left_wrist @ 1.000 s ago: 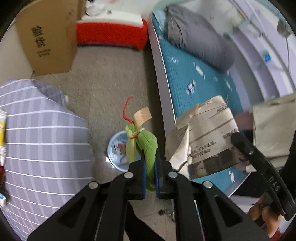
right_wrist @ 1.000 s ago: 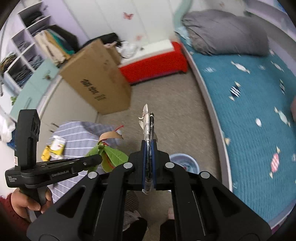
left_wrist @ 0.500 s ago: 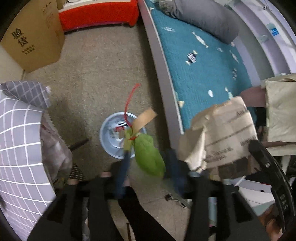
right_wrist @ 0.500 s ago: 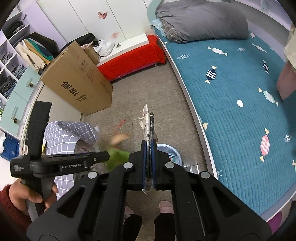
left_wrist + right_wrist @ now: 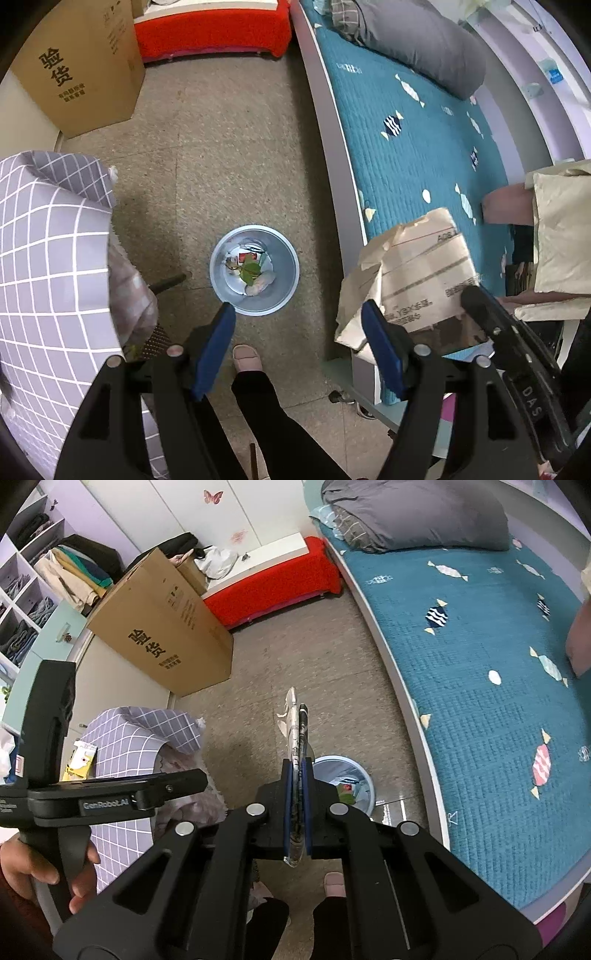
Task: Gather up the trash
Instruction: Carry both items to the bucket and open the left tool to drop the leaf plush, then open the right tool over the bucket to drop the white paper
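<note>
A green leaf (image 5: 249, 274) is seen in the bin (image 5: 284, 288) on the floor. Nothing is held between the left gripper's (image 5: 297, 339) opening jaws. Flattened packaging (image 5: 295, 734), clamped by the right gripper (image 5: 297, 775), is yet to be binned.

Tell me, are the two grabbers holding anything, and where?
The right gripper pinches a flat paper wrapper by its lower part. The left gripper holds nothing; its jaws are opening above the bin.

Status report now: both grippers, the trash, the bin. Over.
Left gripper opening, empty, above trash bin. Green leaf wrapper lies in bin. Right gripper shut on flat paper packaging. Nothing blocking bin.
</note>
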The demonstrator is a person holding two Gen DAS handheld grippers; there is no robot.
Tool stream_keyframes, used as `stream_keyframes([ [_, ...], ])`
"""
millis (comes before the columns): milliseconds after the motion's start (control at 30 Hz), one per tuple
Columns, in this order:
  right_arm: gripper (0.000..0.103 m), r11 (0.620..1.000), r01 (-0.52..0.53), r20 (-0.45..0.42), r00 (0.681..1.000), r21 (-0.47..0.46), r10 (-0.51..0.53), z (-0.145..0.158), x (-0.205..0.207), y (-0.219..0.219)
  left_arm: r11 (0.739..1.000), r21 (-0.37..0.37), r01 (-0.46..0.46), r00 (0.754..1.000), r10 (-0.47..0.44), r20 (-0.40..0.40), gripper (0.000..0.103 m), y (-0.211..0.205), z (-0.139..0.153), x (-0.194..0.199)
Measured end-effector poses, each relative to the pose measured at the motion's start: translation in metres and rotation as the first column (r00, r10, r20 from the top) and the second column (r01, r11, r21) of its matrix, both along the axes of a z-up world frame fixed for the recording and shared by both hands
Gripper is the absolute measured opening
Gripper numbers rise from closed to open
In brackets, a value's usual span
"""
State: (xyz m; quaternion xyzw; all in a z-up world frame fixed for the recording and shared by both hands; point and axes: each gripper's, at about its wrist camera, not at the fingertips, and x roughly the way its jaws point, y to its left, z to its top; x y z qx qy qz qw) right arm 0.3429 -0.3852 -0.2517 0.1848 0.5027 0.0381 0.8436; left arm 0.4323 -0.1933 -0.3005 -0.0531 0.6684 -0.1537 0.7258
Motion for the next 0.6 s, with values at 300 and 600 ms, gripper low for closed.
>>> stream_keyframes([
  [300, 0.006, 0.999, -0.04, 0.004, 0.999, 0.011, 0.04, 0.001, 0.009, 0.025, 0.998, -0.01, -0.063, 0.998, 0.063, 0.011, 0.069, 0.031, 0.011, -0.005],
  [600, 0.056, 0.999, -0.042, 0.02, 0.999, 0.015, 0.042, 0.005, 0.02, 0.039, 0.995, -0.024, -0.102, 0.994, 0.102, 0.024, 0.069, 0.054, 0.02, -0.012],
])
